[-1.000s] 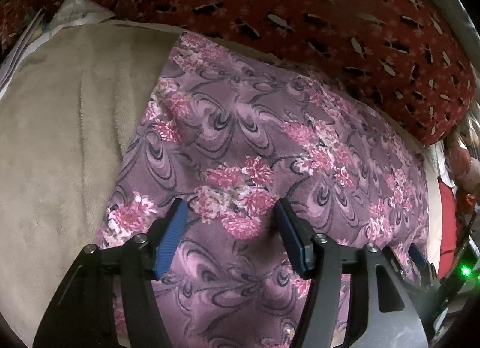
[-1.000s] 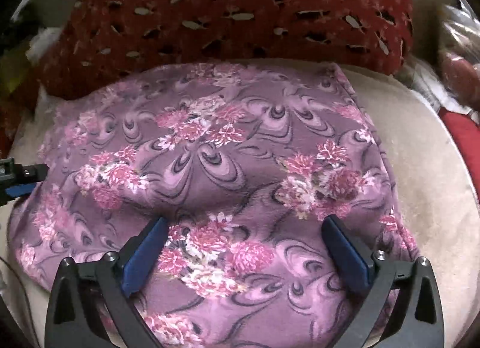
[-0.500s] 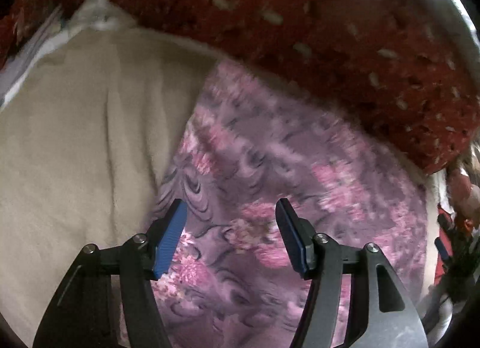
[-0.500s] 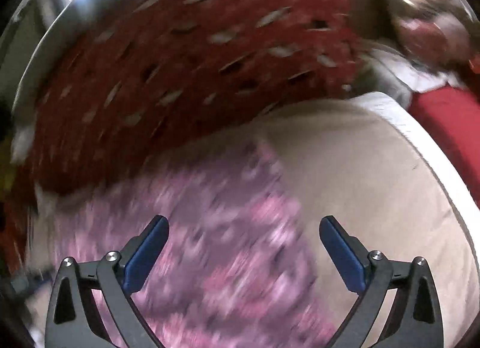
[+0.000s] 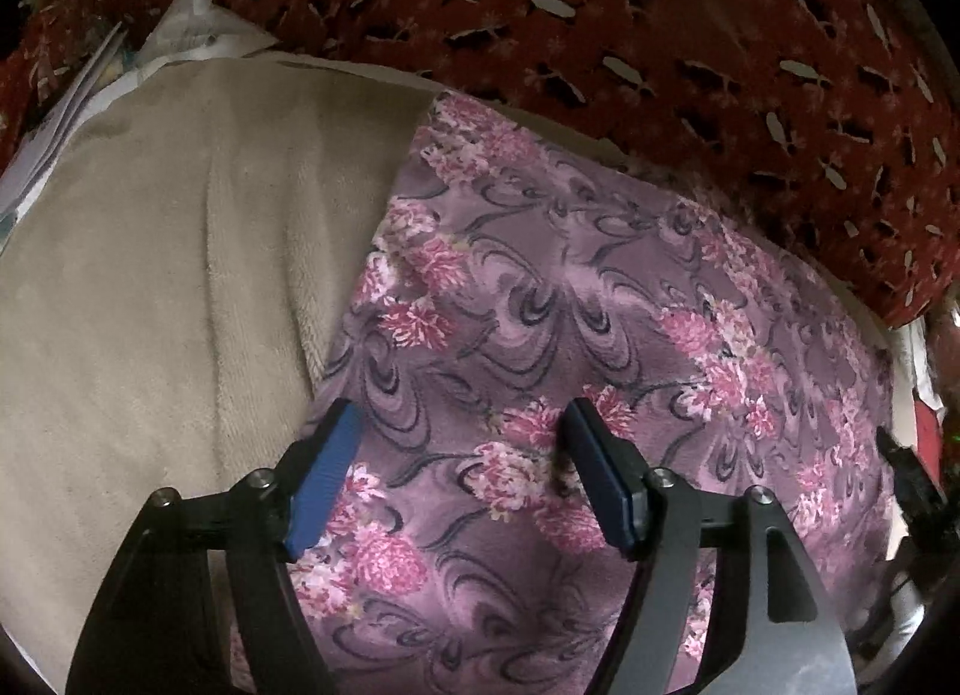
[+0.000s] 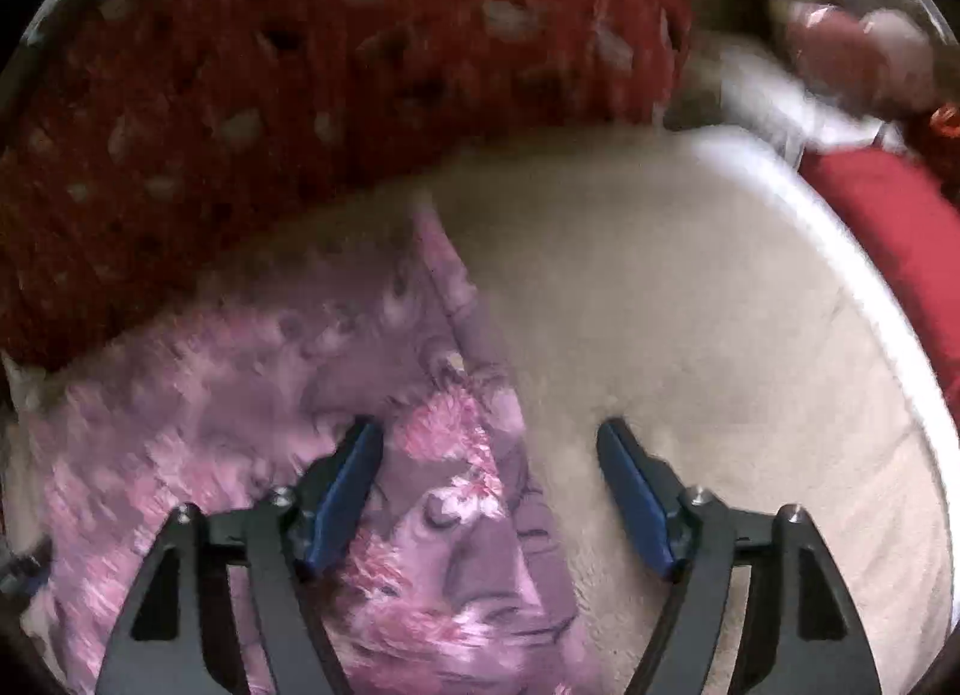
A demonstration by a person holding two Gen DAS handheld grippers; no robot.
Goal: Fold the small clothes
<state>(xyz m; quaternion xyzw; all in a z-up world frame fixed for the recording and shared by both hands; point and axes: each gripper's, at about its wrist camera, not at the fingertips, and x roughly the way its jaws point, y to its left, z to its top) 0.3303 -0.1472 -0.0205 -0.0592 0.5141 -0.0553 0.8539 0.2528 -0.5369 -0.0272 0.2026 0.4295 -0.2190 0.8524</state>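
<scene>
Slippage is the main risk: the floral cloth [image 5: 600,305] lies flat on the beige blanket [image 5: 150,275], so a shallow pinch at either side edge could catch that plush blanket too, or only the cloth's top layer. Relative to the cloth, the left claw [image 5: 459,476] hovers open over its left edge, pointing toward the red patterned cover [image 5: 660,5] beyond. The right claw [image 6: 489,491], also open and empty, straddles the cloth's right edge; that view is blurred.
</scene>
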